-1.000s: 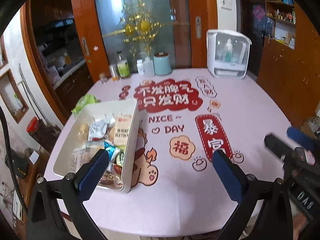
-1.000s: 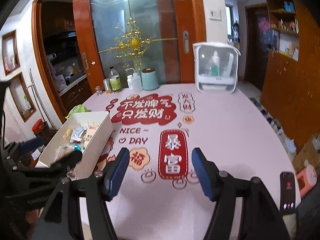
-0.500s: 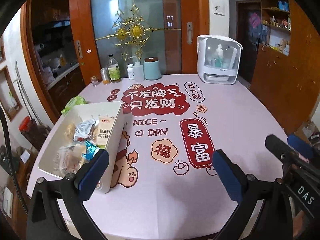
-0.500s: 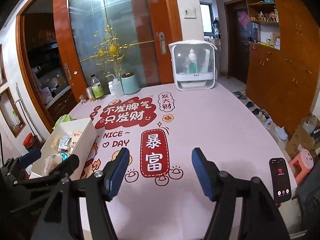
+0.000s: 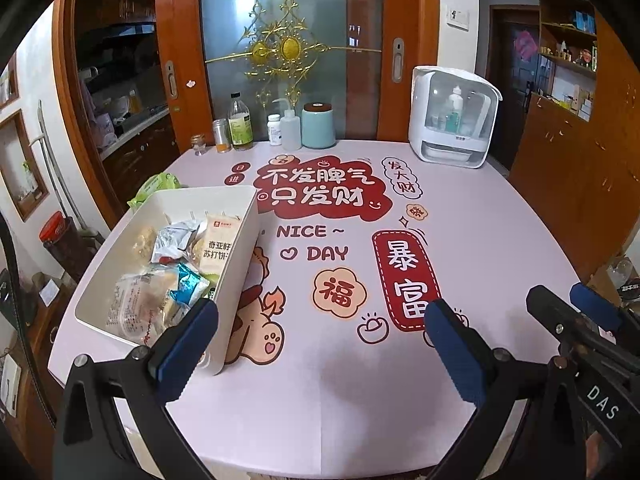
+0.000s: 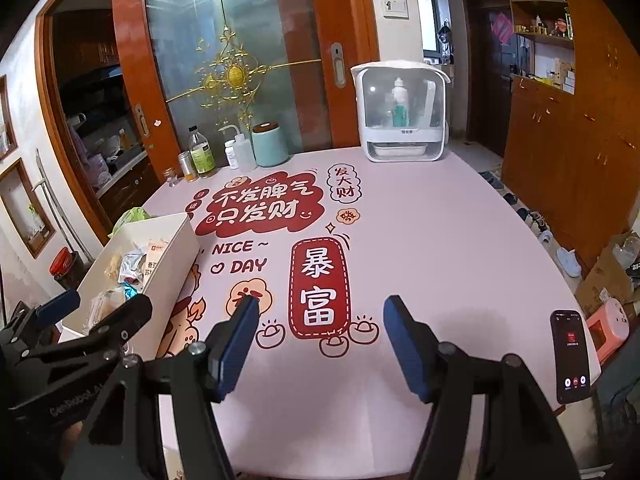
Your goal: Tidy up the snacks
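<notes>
Looks basically done: snacks [image 5: 172, 272] piled in the white bin [image 5: 244, 248] at left. Left gripper [image 5: 320, 332] and right gripper [image 6: 318, 336] both hang wide, empty, over the desk [image 5: 480, 216]; best to back off without nudging the bin.

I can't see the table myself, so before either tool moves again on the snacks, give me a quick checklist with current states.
1. Left tool open, nothing between its fingers: ok.
2. Right tool open, nothing between its fingers: ok.
3. Snacks lie inside the bin: ok.
4. No loose snacks on the table: ok, except a green bag behind the bin; what it holds: cannot tell.
5. Phone lies close to the near table edge: not ok.
6. Bin stands flat, fully on the table: ok.
</notes>
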